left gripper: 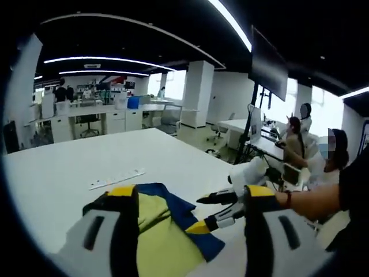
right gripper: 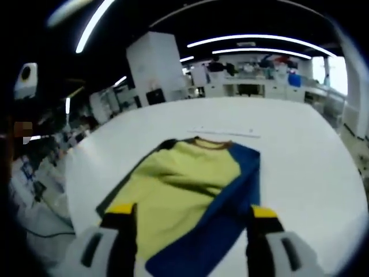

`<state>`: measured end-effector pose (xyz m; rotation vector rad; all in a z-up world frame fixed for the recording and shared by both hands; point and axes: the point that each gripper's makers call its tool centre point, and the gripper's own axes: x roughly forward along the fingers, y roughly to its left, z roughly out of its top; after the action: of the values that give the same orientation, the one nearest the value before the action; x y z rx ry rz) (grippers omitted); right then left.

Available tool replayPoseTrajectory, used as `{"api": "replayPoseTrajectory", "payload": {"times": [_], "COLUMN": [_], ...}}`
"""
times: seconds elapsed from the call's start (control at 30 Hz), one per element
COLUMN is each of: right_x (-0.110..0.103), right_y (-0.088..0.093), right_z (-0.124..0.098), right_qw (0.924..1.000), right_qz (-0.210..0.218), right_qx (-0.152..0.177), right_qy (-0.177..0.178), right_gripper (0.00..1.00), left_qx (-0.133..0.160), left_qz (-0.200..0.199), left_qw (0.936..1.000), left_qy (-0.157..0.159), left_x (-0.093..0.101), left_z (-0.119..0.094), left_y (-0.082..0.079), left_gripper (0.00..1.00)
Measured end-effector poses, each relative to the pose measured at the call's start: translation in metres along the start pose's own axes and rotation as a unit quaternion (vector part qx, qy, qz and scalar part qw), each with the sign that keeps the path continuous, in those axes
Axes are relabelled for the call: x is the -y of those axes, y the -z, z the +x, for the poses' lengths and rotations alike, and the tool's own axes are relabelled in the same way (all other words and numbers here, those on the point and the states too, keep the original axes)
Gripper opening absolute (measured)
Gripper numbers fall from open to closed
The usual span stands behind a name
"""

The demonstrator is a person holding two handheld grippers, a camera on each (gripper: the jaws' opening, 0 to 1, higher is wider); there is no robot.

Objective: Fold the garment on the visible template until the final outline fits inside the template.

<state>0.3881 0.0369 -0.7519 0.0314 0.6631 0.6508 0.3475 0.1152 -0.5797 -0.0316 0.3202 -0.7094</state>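
A yellow garment with blue sleeves (right gripper: 190, 184) lies partly folded on the white table (right gripper: 300, 156), collar toward the far side and one blue sleeve laid along its right edge. My right gripper (right gripper: 193, 210) hangs above its near hem, jaws wide apart with nothing held. In the left gripper view the same garment (left gripper: 167, 231) fills the gap between my left gripper's (left gripper: 191, 193) open jaws. The right gripper (left gripper: 196, 214) comes in from the right, held by a hand, with its fingers apart at the garment's blue edge.
A thin white strip (right gripper: 225, 133) lies on the table beyond the collar; it appears as the strip (left gripper: 115, 179) in the left gripper view too. People (left gripper: 300, 144) sit at desks past the table's right edge, beside a monitor on a stand (left gripper: 268, 63). A white pillar (left gripper: 196, 92) stands behind.
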Motion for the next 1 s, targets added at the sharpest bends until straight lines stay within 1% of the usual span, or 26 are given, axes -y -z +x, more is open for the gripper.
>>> {"api": "replayPoseTrajectory", "payload": {"times": [0.03, 0.1, 0.13, 0.17, 0.23, 0.27, 0.3, 0.4, 0.43, 0.47, 0.57, 0.7, 0.8, 0.9, 1.0], "right_x": [0.000, 0.001, 0.003, 0.005, 0.006, 0.009, 0.010, 0.008, 0.008, 0.007, 0.006, 0.005, 0.003, 0.000, -0.002], "right_y": [0.001, 0.003, 0.004, 0.005, 0.007, 0.009, 0.011, 0.015, 0.017, 0.018, 0.022, 0.026, 0.027, 0.029, 0.031], "right_z": [-0.001, -0.003, -0.002, -0.002, -0.003, -0.002, -0.001, 0.000, 0.001, 0.002, 0.005, 0.007, 0.008, 0.009, 0.011], "right_qw": [1.0000, 1.0000, 1.0000, 1.0000, 1.0000, 0.9999, 0.9999, 0.9999, 0.9999, 0.9999, 0.9998, 0.9998, 0.9998, 0.9999, 0.9999], "right_qz": [0.002, 0.003, 0.003, 0.002, 0.004, 0.004, 0.006, 0.009, 0.009, 0.011, 0.015, 0.015, 0.013, 0.004, 0.003], "right_qx": [0.000, -0.002, -0.001, -0.001, -0.001, -0.003, -0.003, -0.006, -0.007, -0.008, -0.010, -0.014, -0.011, -0.012, -0.010], "right_qy": [0.001, 0.004, 0.004, 0.006, 0.008, 0.009, 0.009, 0.010, 0.010, 0.009, 0.007, 0.008, 0.009, 0.010, 0.012], "right_gripper": [0.77, 0.77, 0.77, 0.77, 0.77, 0.77, 0.77, 0.76, 0.76, 0.75, 0.74, 0.72, 0.70, 0.65, 0.61], "left_qx": [-0.003, -0.010, -0.012, -0.015, -0.016, -0.018, -0.019, -0.026, -0.028, -0.033, -0.043, -0.058, -0.072, -0.086, -0.091], "left_qz": [0.012, 0.018, 0.014, -0.003, -0.012, -0.013, -0.016, -0.041, -0.039, -0.033, -0.017, -0.003, 0.005, 0.006, 0.004], "left_qw": [0.9999, 0.9996, 0.9995, 0.9991, 0.9985, 0.9974, 0.9969, 0.9948, 0.9943, 0.9931, 0.9911, 0.9867, 0.9813, 0.9774, 0.9736], "left_qy": [-0.009, -0.021, -0.027, -0.039, -0.051, -0.068, -0.075, -0.090, -0.095, -0.108, -0.125, -0.152, -0.178, -0.193, -0.209], "left_x": [-0.003, -0.012, -0.016, -0.023, -0.034, -0.044, -0.048, -0.064, -0.068, -0.075, -0.085, -0.101, -0.119, -0.129, -0.137], "left_z": [0.001, 0.000, -0.001, -0.002, -0.003, -0.005, -0.006, -0.010, -0.010, -0.012, -0.016, -0.022, -0.029, -0.033, -0.038], "left_y": [0.004, 0.014, 0.018, 0.025, 0.033, 0.039, 0.043, 0.058, 0.061, 0.066, 0.076, 0.091, 0.106, 0.121, 0.131], "left_gripper": [0.70, 0.70, 0.69, 0.69, 0.67, 0.67, 0.67, 0.66, 0.65, 0.65, 0.64, 0.61, 0.56, 0.51, 0.45]}}
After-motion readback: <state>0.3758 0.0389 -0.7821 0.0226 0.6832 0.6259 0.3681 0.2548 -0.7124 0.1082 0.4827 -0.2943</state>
